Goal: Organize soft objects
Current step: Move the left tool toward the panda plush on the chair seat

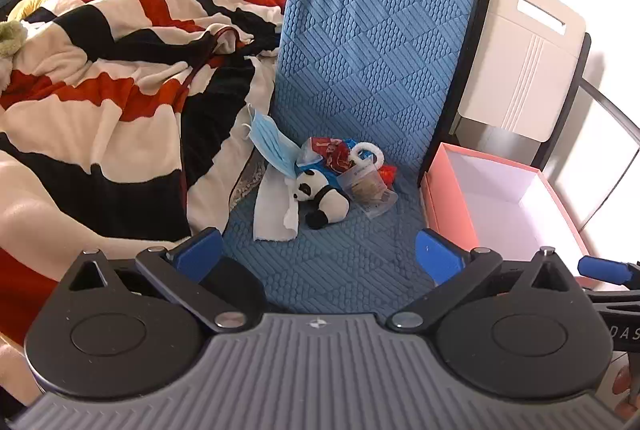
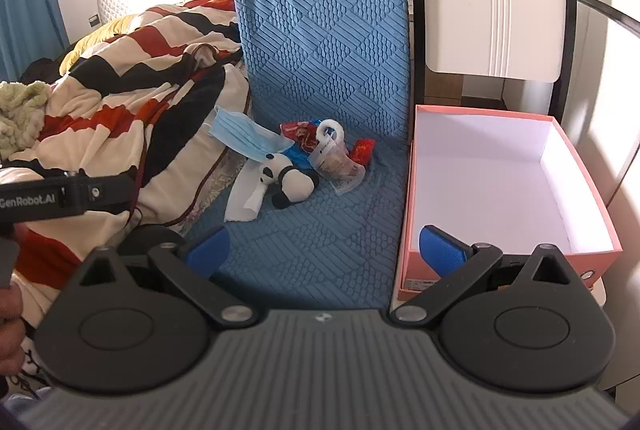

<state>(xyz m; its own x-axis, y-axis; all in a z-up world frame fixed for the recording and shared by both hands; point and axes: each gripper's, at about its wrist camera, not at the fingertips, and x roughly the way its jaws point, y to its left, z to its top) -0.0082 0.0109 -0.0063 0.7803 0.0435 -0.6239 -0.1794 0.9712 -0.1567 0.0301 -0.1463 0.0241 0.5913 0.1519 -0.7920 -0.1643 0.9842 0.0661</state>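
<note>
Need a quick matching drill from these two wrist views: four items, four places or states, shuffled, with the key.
Things:
1. face mask
2. panda toy
3. pink box
4. striped blanket

Places or states:
A. stands open and empty beside the blue mat
B. lies crumpled left of the blue mat
C. lies on its side in the small pile
D. leans at the pile's left edge, pale blue

Pairs: 1-D, 2-C, 3-A, 4-B
</note>
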